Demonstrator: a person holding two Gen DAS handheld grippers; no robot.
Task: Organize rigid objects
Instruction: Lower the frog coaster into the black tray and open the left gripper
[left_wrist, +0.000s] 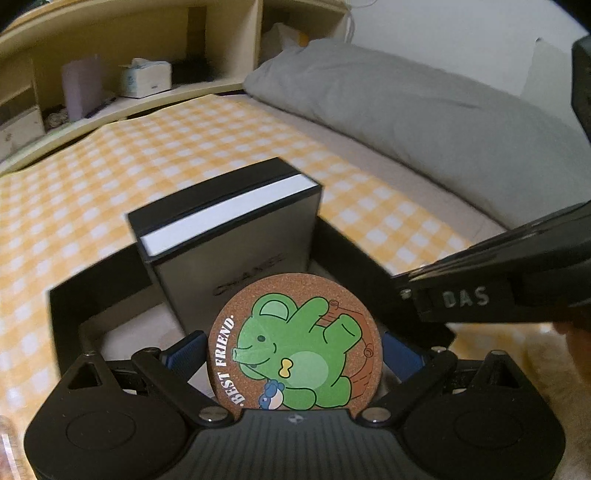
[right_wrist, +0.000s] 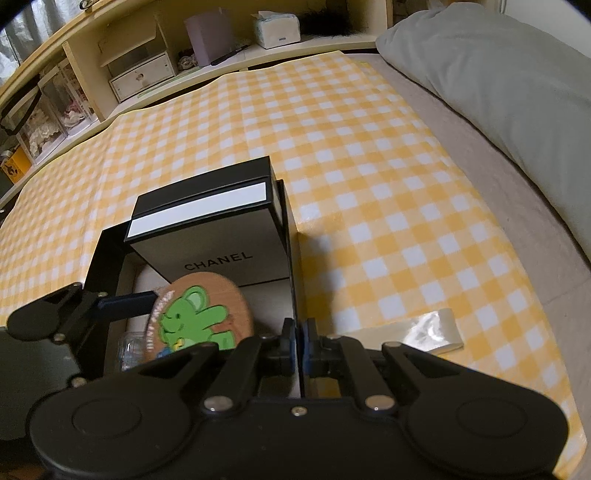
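My left gripper (left_wrist: 293, 354) is shut on a round cork coaster (left_wrist: 295, 341) printed with a green bear and "BEST FRIEND". It holds the coaster on edge over an open black storage box (left_wrist: 64, 306). A white and black Chanel box (left_wrist: 229, 236) stands inside the storage box, just beyond the coaster. My right gripper (right_wrist: 298, 341) is shut on the right wall of the black box (right_wrist: 291, 243). The right wrist view shows the coaster (right_wrist: 201, 317), the left gripper (right_wrist: 122, 304) and the Chanel box (right_wrist: 210, 229).
The box sits on a yellow checked cloth (right_wrist: 369, 155) spread over a bed. A grey pillow (left_wrist: 424, 110) lies at the right. A small shiny white packet (right_wrist: 430, 330) lies on the cloth by my right gripper. Shelves with a tissue box (right_wrist: 277, 27) stand behind.
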